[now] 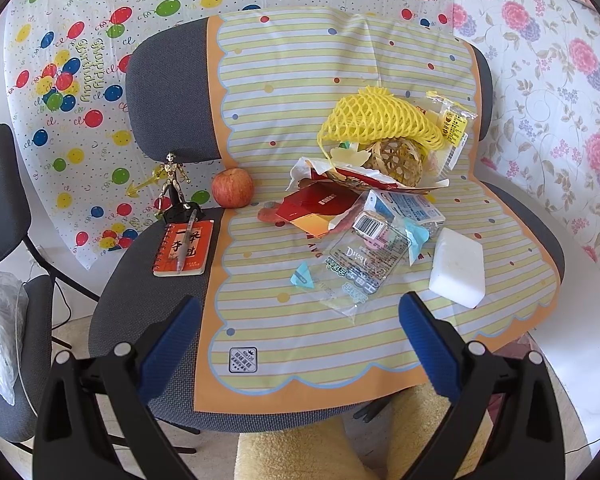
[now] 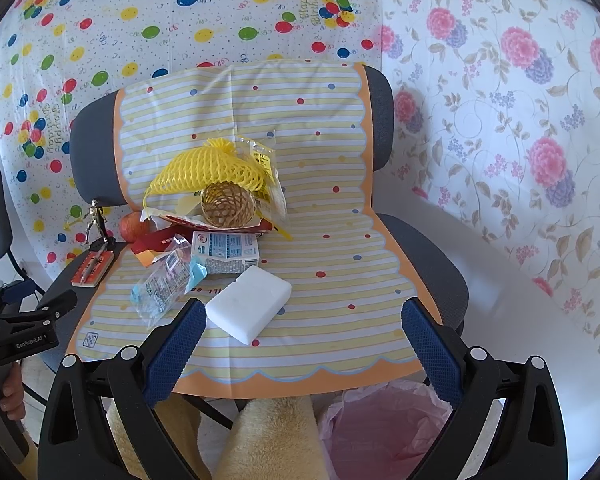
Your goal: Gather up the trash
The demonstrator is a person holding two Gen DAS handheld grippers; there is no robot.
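Both wrist views are brightly and evenly lit by soft, daylight-like light that leaves only faint shadows, such as the thin one under the white foam block point(image 2: 248, 305) on the striped sheet point(image 2: 320, 240). The clear plastic wrapper point(image 1: 360, 268) carries small glints, and the white wall at right in the left wrist view washes out almost to pure white. Fisheye distortion bows the chair point(image 1: 160, 80) and wall patterns outward, the corners fall to black vignette, and focus stays fairly sharp throughout.
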